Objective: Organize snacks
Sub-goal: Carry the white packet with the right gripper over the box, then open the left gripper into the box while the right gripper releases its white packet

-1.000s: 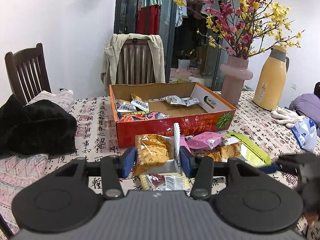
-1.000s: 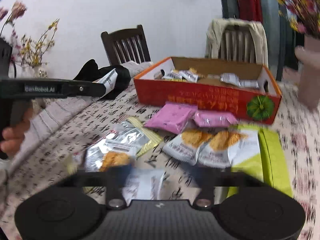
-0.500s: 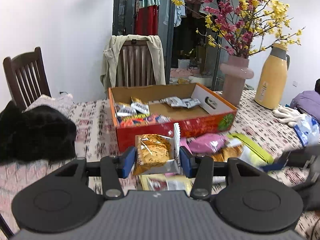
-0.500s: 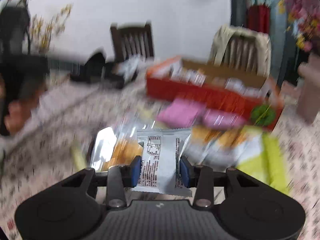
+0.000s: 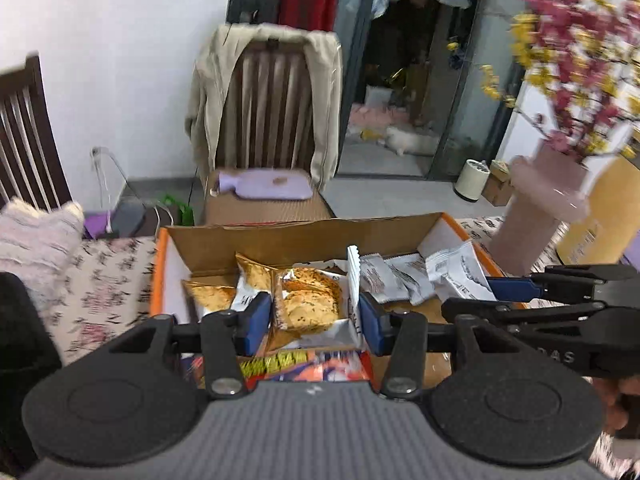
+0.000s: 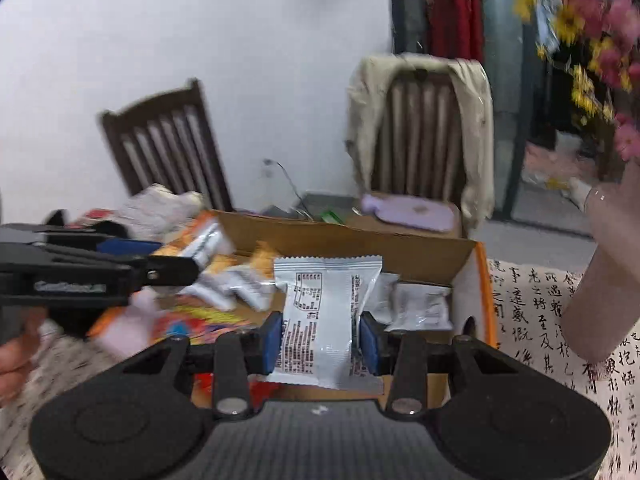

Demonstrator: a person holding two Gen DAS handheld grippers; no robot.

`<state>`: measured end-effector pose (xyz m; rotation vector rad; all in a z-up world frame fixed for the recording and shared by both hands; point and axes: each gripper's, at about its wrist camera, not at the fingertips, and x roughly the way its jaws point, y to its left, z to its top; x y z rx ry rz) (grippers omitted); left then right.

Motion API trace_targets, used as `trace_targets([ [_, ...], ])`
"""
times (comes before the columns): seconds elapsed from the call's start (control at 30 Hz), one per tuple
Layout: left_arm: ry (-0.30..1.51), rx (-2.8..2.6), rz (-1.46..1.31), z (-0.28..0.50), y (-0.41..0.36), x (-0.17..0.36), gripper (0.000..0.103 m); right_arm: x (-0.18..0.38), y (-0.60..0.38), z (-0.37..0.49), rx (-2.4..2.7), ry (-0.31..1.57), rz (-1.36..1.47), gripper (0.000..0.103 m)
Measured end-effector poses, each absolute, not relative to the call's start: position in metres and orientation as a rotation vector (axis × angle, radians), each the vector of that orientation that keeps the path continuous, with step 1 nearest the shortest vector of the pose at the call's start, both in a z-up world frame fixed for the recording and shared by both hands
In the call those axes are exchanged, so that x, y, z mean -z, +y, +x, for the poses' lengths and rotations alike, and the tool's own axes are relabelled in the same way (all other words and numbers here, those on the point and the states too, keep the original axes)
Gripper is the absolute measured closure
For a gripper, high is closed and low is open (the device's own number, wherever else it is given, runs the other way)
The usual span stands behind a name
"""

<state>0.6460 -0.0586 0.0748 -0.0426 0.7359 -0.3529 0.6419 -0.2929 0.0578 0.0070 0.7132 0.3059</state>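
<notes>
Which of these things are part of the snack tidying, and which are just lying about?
Part of the job:
cracker packet in left tongs
silver packet in right tongs
cardboard box
packets in the box

Just lying about:
pink vase
jacket
hot-water bottle

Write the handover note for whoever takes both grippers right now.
Left gripper: shut on a cracker packet, held over the cardboard box.
Right gripper: shut on a white packet, jaws just closed on it, also over the box.
Done: several packets already lie in the box.
Left: release both packets into the box; the table in front of the box is out of view, so check it for more.
</notes>
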Motion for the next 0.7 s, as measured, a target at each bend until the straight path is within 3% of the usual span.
trace_targets([
  [0.23, 0.845, 0.306, -0.058, 0.710, -0.084, -0.044, 0.055, -0.028, -0.301, 0.717, -0.212, 0.780, -0.014, 0.063],
  [0.3, 0.855, 0.308, -0.045, 0.720, -0.091, -0.037, 0.050, -0.021, -0.303, 0.728, -0.194, 0.781, -0.011, 0.063],
  [0.37, 0.844, 0.296, -0.055, 0.724, -0.092, -0.032, 0.037, -0.012, -0.304, 0.739, -0.190, 0.798, -0.004, 0.059],
  [0.4, 0.839, 0.290, -0.062, 0.725, -0.092, -0.031, 0.037, -0.008, -0.304, 0.742, -0.193, 0.810, -0.007, 0.055],
  [0.53, 0.825, 0.338, -0.057, 0.716, -0.089, -0.031, 0.025, -0.003, -0.303, 0.736, -0.171, 0.794, -0.029, 0.029],
  [0.7, 0.778, 0.326, -0.017, 0.691, -0.082, -0.048, 0.021, -0.022, -0.308, 0.719, -0.167, 0.762, -0.023, 0.025],
])
